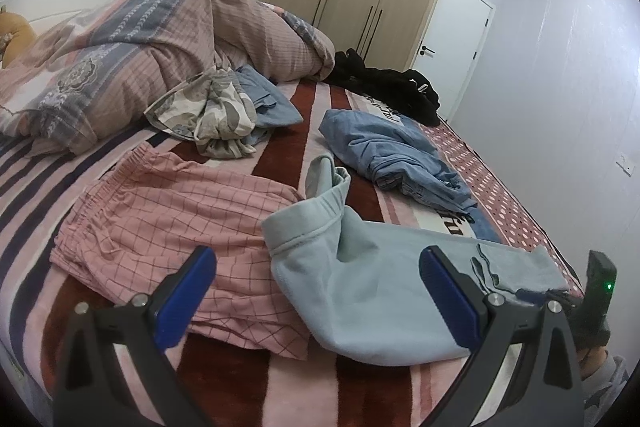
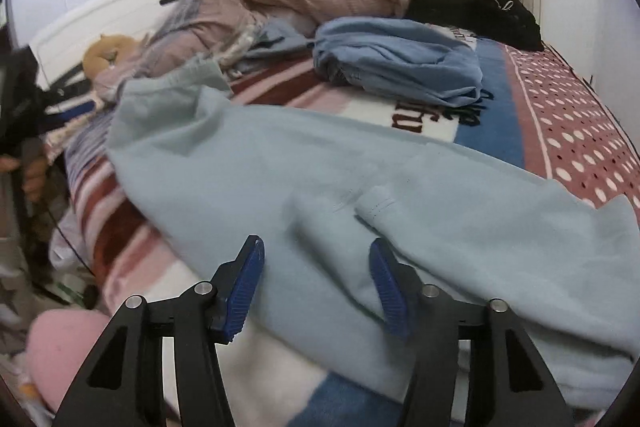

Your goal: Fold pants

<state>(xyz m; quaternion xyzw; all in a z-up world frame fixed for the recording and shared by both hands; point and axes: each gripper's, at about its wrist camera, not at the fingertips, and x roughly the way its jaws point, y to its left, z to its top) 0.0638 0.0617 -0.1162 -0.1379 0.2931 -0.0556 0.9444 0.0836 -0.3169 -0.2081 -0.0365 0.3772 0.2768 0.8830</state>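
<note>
Light blue pants point(image 1: 360, 279) lie flat across the striped blanket point(image 1: 288, 147), their waistband folded up at the far end. My left gripper point(image 1: 316, 259) hovers over their waist part, jaws wide apart and touching nothing. In the right wrist view the same pants point(image 2: 320, 167) spread across the bed. My right gripper point(image 2: 316, 247) stands open just above them, near a small fold of the cloth, with its pads clear of the fabric. Part of the right gripper's body point(image 1: 600, 279) shows at the left view's right edge.
Pink checked pants point(image 1: 168, 211) lie left of the blue ones, partly under them. A crumpled blue garment point(image 1: 400, 151) and a black one point(image 1: 392, 83) lie farther back. A heaped duvet point(image 1: 140, 39) fills the bed's head. The bed edge point(image 2: 120, 267) drops off at lower left.
</note>
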